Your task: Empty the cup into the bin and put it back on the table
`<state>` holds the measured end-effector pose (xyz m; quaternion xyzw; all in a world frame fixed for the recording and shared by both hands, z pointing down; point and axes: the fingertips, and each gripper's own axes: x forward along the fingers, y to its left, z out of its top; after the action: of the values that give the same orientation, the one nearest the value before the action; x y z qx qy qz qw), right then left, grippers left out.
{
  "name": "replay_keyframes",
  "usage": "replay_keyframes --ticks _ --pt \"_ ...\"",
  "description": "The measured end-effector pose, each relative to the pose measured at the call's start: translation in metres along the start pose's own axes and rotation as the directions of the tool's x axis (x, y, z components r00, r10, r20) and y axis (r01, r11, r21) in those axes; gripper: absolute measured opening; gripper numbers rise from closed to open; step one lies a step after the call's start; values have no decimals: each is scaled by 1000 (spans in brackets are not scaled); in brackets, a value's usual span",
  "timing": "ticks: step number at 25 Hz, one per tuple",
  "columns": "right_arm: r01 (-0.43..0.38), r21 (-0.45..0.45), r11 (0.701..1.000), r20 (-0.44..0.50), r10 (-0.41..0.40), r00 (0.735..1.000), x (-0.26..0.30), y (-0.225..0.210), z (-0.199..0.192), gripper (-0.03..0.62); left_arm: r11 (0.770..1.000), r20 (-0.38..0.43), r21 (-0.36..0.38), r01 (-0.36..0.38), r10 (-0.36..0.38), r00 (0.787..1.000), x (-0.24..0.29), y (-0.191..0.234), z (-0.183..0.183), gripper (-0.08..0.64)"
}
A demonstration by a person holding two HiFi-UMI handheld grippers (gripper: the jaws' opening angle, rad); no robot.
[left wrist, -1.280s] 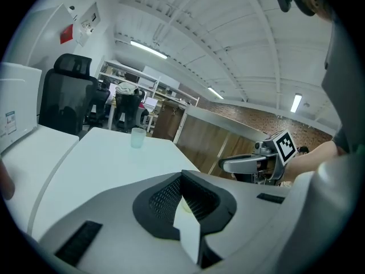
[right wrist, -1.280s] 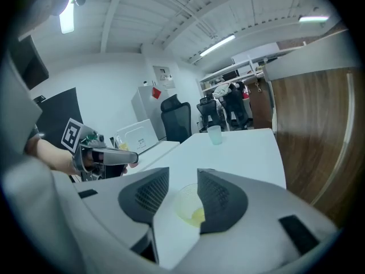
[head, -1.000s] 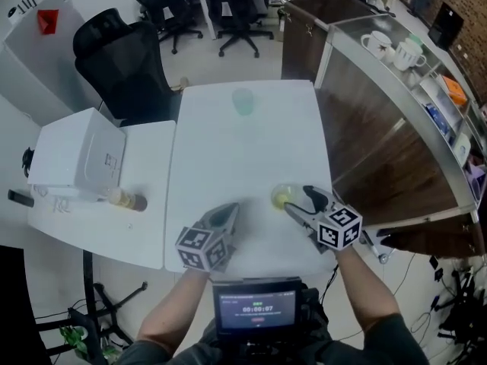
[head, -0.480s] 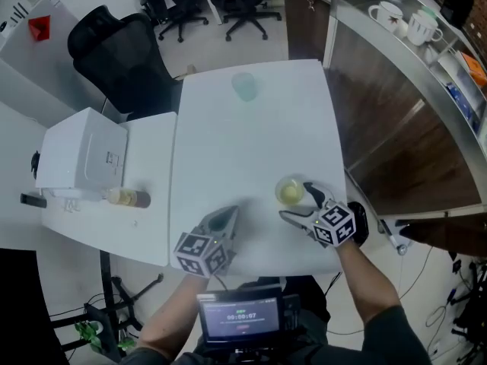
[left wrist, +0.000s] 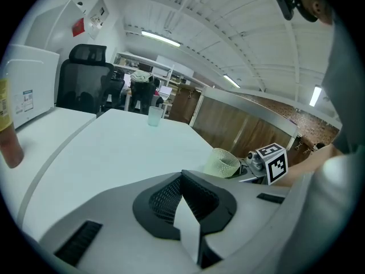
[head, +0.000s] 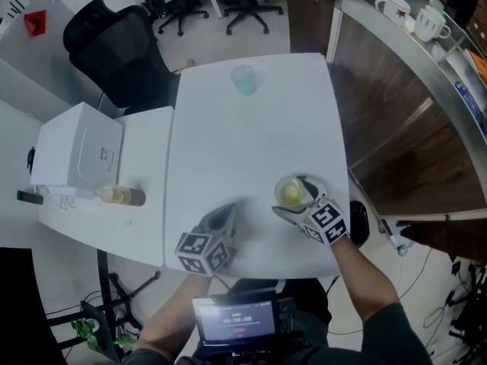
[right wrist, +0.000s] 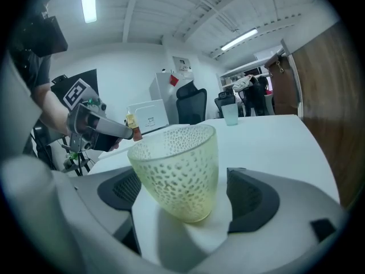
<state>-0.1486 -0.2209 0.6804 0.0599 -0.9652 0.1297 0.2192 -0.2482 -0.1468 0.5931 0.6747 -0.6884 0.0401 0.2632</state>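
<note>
White table [head: 251,143] first, filling the middle. Next down in size, at its near edge: left gripper [head: 227,211] pressed together on nothing, right gripper [head: 291,196] spread wide, jaws just done opening. Smallest: dimpled yellowish cup [head: 289,191], upright on the table's near right part, sitting between those right jaws (not pinched, gap on the right side).
</note>
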Motion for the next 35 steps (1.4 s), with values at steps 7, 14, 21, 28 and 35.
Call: replay_keyframes --ticks 7,14,21,28,35 --pt "41 -20 999 18 -41 999 9 -5 10 443 1000 5 5 -1 1 1000 -2 3 3 2" --pt "62 -22 998 54 -60 997 13 -8 17 394 1000 3 16 -2 2 1000 -13 8 5 2" --pt "77 -5 997 97 -76 992 -19 -2 49 393 1000 40 14 6 -6 999 -22 8 27 2" --pt "141 35 989 143 -145 979 -74 8 89 393 998 153 21 53 -56 987 -36 -17 81 2" --pt "169 -1 986 208 -165 964 -136 27 135 393 991 271 61 119 -132 954 -49 -49 130 2"
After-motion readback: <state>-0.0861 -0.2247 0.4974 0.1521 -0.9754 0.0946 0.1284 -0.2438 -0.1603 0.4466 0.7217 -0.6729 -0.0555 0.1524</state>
